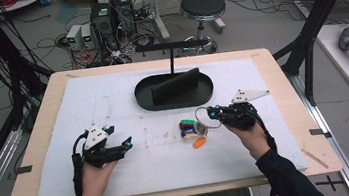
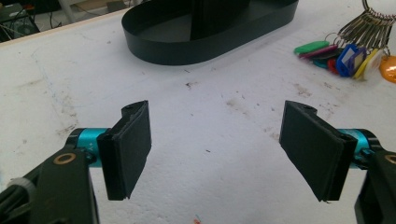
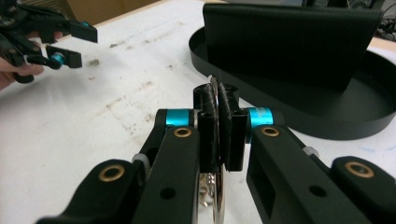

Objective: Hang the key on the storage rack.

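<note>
Jaws: right gripper [image 3: 218,122] clamps key ring [image 3: 215,95]; left gripper [image 2: 219,149] wide open, empty; white table [image 1: 128,108].

The right claw [image 3: 218,121] hides most of the key ring [image 3: 215,93]; the tags [image 2: 348,56] are cut off at the right edge.

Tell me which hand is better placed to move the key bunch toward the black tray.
Right. The right gripper already has its fingers shut on the ring of the key bunch, near the black tray. The left gripper stands open, apart.

Grey floor [image 1: 254,22], tangled cables [image 1: 50,42], round black stool [image 1: 202,7], computer towers [image 1: 112,15].
</note>
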